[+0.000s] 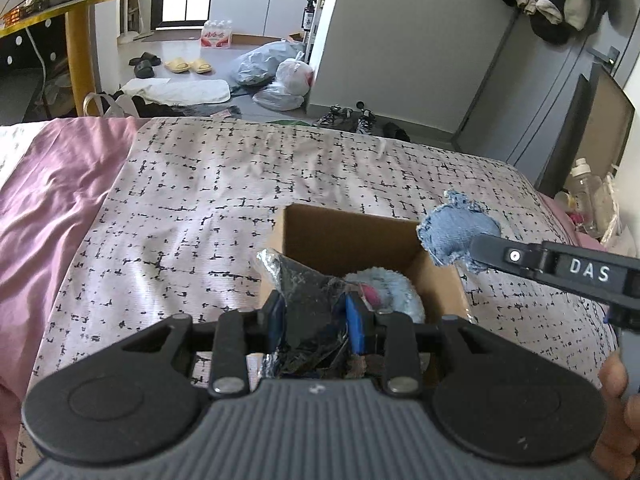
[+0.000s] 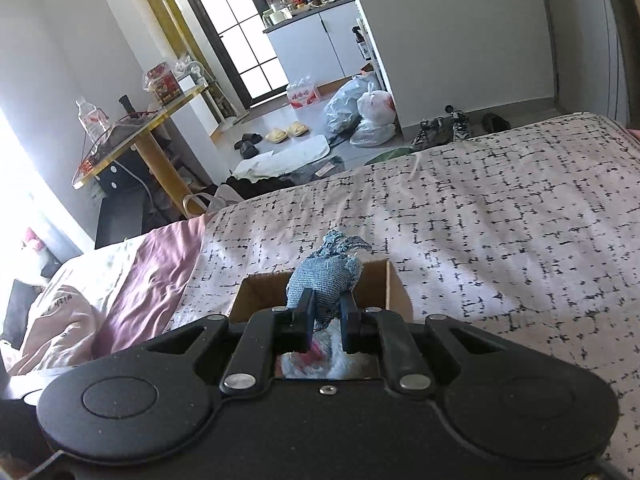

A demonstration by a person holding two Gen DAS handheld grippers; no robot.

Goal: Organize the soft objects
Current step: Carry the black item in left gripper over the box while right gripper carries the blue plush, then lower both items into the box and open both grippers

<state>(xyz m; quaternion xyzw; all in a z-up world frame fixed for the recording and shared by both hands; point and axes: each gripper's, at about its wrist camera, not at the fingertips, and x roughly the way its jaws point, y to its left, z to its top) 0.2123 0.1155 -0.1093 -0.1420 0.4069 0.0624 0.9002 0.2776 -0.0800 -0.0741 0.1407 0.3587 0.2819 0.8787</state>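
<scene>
An open cardboard box (image 1: 348,236) sits on the patterned bedspread (image 1: 200,200). My left gripper (image 1: 318,312) is shut on a dark, shiny soft object (image 1: 308,300) and holds it over the box's near left corner. A fluffy light-blue toy with a pink spot (image 1: 384,288) lies inside the box. My right gripper (image 2: 325,312) is shut on a blue denim soft piece (image 2: 324,280) and holds it above the box (image 2: 394,288). In the left wrist view the denim piece (image 1: 456,232) hangs at the box's right edge from the right gripper's finger (image 1: 492,250).
A pink sheet (image 1: 52,200) covers the bed's left side, with a pink pillow (image 2: 56,328) further left. Beyond the bed's far edge the floor holds plastic bags (image 1: 276,72), slippers (image 1: 188,65) and shoes (image 1: 348,118). A gold-edged table (image 2: 136,132) stands at the left.
</scene>
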